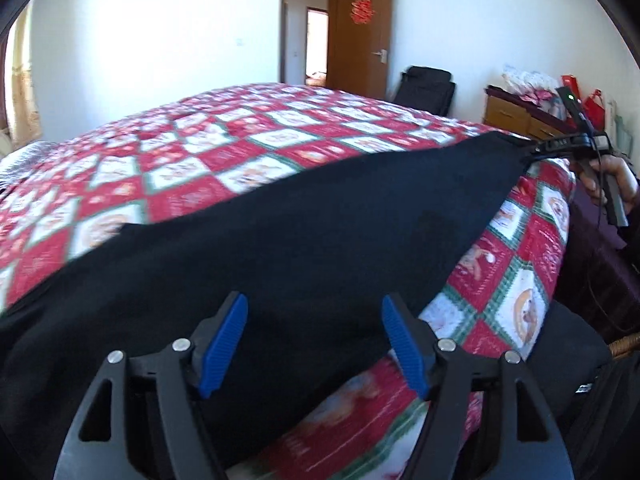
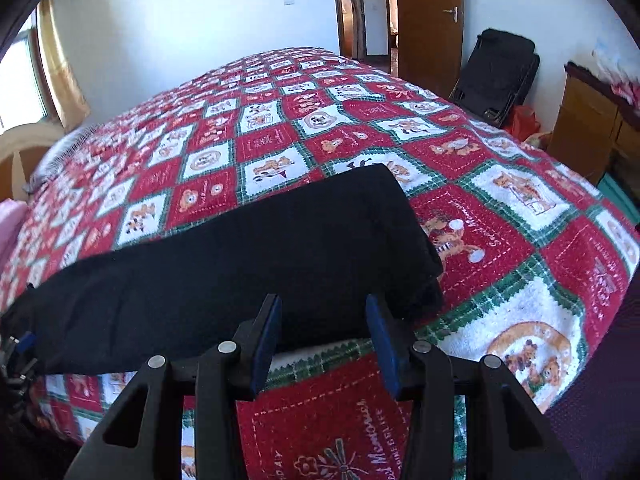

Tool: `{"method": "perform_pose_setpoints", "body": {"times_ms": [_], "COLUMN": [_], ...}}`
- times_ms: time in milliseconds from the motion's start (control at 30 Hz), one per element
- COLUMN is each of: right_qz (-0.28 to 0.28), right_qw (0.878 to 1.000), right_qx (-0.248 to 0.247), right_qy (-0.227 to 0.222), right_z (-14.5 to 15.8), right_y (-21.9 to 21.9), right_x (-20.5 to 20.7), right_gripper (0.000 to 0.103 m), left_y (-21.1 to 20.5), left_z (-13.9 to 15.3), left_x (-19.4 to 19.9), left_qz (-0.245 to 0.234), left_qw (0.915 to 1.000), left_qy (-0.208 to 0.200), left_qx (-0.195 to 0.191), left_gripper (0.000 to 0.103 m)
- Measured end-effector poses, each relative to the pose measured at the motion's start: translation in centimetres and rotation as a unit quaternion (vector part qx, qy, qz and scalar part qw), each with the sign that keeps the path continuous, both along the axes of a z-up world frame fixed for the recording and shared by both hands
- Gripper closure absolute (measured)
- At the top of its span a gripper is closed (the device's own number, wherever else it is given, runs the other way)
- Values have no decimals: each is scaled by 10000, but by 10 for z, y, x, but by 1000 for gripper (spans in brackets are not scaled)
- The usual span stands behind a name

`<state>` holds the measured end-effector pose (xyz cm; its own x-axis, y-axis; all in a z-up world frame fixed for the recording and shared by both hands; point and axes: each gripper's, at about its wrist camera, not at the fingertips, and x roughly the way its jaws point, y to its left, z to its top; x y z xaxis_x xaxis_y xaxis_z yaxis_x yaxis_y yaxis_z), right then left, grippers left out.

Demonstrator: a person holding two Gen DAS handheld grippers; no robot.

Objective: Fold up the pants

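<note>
The black fabric pants (image 2: 248, 256) lie as a long dark band near the front edge of a bed covered by a red, white and green patchwork quilt with cartoon bear squares (image 2: 520, 200). In the right wrist view their long axis runs from about eight o'clock, at the left edge of the frame, up to about one o'clock, where a rounded, doubled end shows two stacked layers at its lower corner. In the left wrist view the pants (image 1: 304, 240) spread from the seven o'clock corner toward two o'clock and narrow to a point there.

The left gripper (image 1: 314, 346), black with blue ribbed pads (image 1: 226, 346), points forward over the cloth, its fingers spread apart with dark fabric between and beneath them, holding nothing. The right gripper (image 2: 324, 344) hovers over the near edge of the pants, its blue-padded fingers (image 2: 266, 344) likewise parted and not clamped on the cloth. Seen from the left wrist view, the right gripper (image 1: 538, 148) sits at the two o'clock tip of the pants, with the person's right hand (image 1: 612, 180) wrapped around its handle. From there, whether it touches the fabric cannot be told.

A brown wooden door (image 1: 362, 36) stands open at twelve o'clock.
</note>
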<state>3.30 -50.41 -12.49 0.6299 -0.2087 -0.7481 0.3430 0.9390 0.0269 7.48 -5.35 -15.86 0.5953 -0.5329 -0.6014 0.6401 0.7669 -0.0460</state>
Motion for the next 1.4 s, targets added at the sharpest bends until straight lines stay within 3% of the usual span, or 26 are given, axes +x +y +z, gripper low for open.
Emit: {"method": "perform_pose_setpoints", "body": {"times_ms": [100, 267, 400, 500, 567, 667, 733, 800, 933, 1033, 1167, 1233, 1300, 1400], "right_qz": [-91, 1092, 1677, 1780, 1926, 1813, 1977, 2364, 3052, 3312, 3416, 3433, 3422, 3363], "right_qw": [9992, 9925, 9858, 9830, 9792, 9815, 9796, 9715, 9521, 9431, 9392, 9383, 9384, 9407], "right_qx": [-320, 17, 15, -50, -414, -381, -240, -178, -148, -279, -348, -413, -481, -429], "right_qy": [-236, -551, -106, 444, 490, 483, 267, 16, -114, -62, 23, 49, 68, 89], "right_z": [14, 18, -16, -44, -47, -35, -24, -14, -14, -21, -32, -35, -39, -42], "right_y": [11, 77, 125, 135, 142, 144, 156, 183, 238, 272, 293, 297, 301, 301], "right_x": [-5, 19, 43, 45, 39, 37, 36, 35, 41, 47, 51, 48, 46, 47], "right_gripper": [56, 56, 56, 56, 56, 56, 56, 56, 56, 56, 56, 56, 56, 56], "left_y": [24, 66, 79, 83, 87, 109, 134, 159, 222, 249, 259, 258, 254, 246], "left_z": [8, 7, -8, -12, -9, 1, 7, 11, 15, 5, -16, -18, -18, -13], "left_x": [4, 30, 42, 36, 33, 35, 39, 44, 48, 55, 66, 65, 64, 61], "left_qz": [325, 1168, 1447, 1395, 1411, 1677, 2093, 2526, 3410, 3633, 3515, 3506, 3359, 3278], "left_qw": [9994, 9930, 9894, 9901, 9895, 9852, 9768, 9664, 9394, 9313, 9337, 9333, 9385, 9424], "left_qy": [-118, -103, 142, -12, -103, -257, -330, -348, -352, -64, 369, 381, 376, 346], "left_qx": [-63, -110, 53, 180, 288, 260, 302, 316, 37, -249, -582, -674, -712, -578], "left_gripper": [30, 26, 26, 26, 26, 25, 23, 16, 10, 10, 21, 22, 41, 52]}}
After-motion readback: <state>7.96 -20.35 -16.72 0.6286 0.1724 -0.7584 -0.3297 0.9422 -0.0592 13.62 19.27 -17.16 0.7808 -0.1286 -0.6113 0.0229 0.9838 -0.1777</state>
